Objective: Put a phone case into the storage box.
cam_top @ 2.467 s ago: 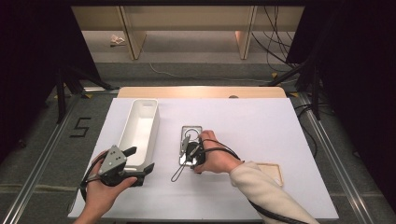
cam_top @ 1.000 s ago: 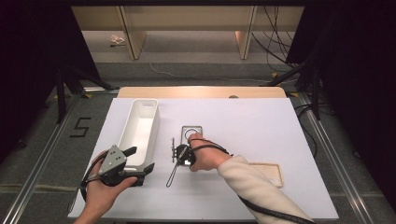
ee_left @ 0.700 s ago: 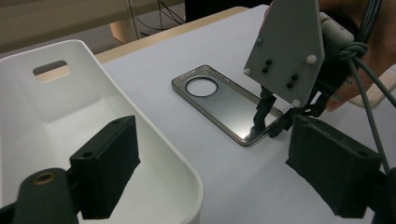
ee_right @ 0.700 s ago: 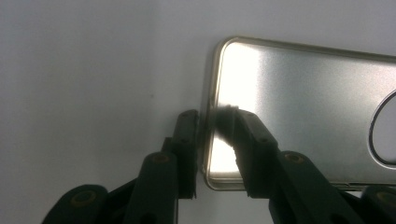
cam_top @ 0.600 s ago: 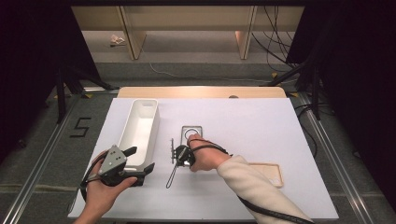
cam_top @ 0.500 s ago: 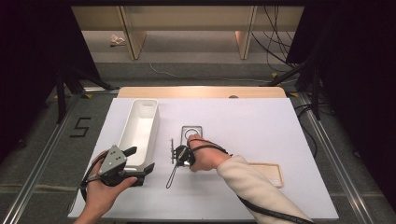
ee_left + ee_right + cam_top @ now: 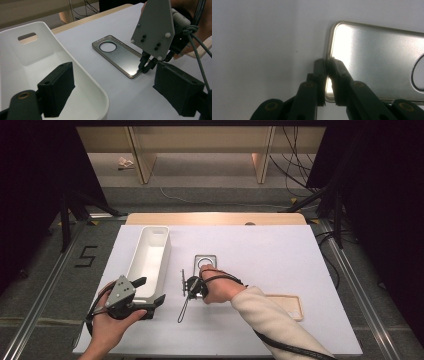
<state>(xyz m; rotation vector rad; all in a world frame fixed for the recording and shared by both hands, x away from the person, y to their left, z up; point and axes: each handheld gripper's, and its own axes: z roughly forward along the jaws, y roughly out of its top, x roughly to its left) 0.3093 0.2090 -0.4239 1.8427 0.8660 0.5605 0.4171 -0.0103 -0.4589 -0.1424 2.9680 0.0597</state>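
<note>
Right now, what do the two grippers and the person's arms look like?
Both grippers have black jaws. The left gripper and the right gripper each carry a grey three-cornered plate with dark screws. Dark cables trail from each. The right arm wears a cream sleeve; the left forearm is bare.

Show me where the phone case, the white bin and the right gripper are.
phone case (image 7: 120, 58), left gripper view, on its flat back panel.
white bin (image 7: 161, 249), high view, on its right wall.
right gripper (image 7: 327, 65), right gripper view, between the fingertips pinching the case's edge.

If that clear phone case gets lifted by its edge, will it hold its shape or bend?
The phone case looks thin and open-backed, so it probably weighs little and may flex. The right gripper, whose jaws have just been closing, pinches only its rim near one corner; that glossy edge could slip.
</note>
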